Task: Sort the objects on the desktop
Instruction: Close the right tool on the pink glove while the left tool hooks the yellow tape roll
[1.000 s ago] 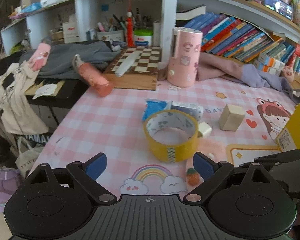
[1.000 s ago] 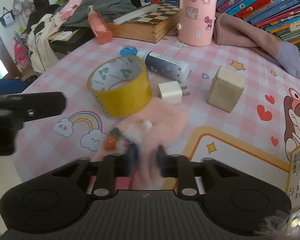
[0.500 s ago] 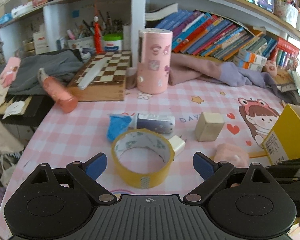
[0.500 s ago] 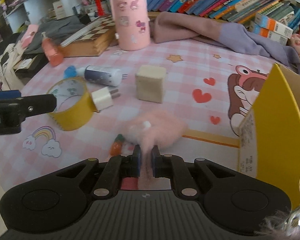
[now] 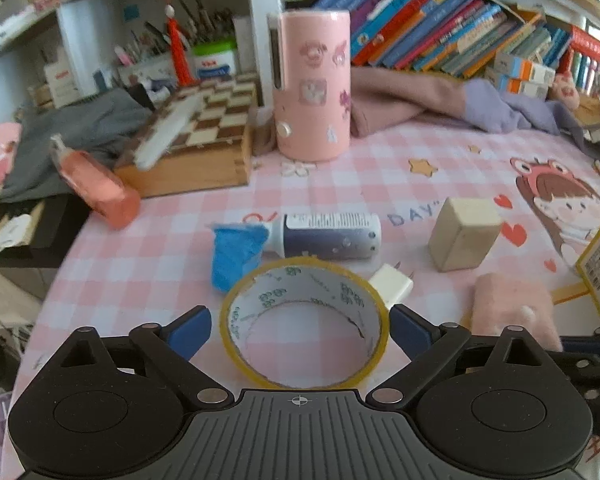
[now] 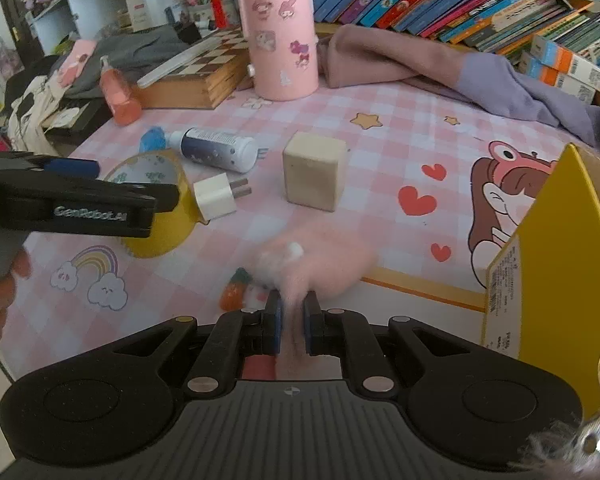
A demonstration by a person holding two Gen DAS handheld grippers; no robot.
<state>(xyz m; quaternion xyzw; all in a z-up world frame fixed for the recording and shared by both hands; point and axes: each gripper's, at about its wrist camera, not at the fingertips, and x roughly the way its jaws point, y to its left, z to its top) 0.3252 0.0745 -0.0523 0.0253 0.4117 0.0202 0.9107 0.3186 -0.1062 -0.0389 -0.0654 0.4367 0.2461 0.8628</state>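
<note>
My left gripper (image 5: pixel 300 326) is open, its blue fingertips on either side of a yellow tape roll (image 5: pixel 304 322) lying flat on the pink checked tablecloth. My right gripper (image 6: pixel 292 324) is shut on a fluffy pink pouch (image 6: pixel 319 256) with a small strawberry charm (image 6: pixel 234 294), held just above the cloth. The pouch also shows in the left wrist view (image 5: pixel 511 304). A white plug adapter (image 6: pixel 216 198), a dark bottle with a blue cap (image 6: pixel 216 148) and a beige cube (image 6: pixel 313 176) lie beyond the roll.
A yellow box (image 6: pixel 555 280) stands open at the right. A tall pink cylinder (image 6: pixel 278 34), a chessboard box (image 6: pixel 196 72), an orange bottle (image 6: pixel 118 94) and pink-purple cloth (image 6: pixel 439 64) sit at the back, before a row of books (image 6: pixel 459 0).
My left gripper has moved forward so that the tape roll now sits between its open fingers. My right gripper keeps hold of the pink pouch and has shifted little.
</note>
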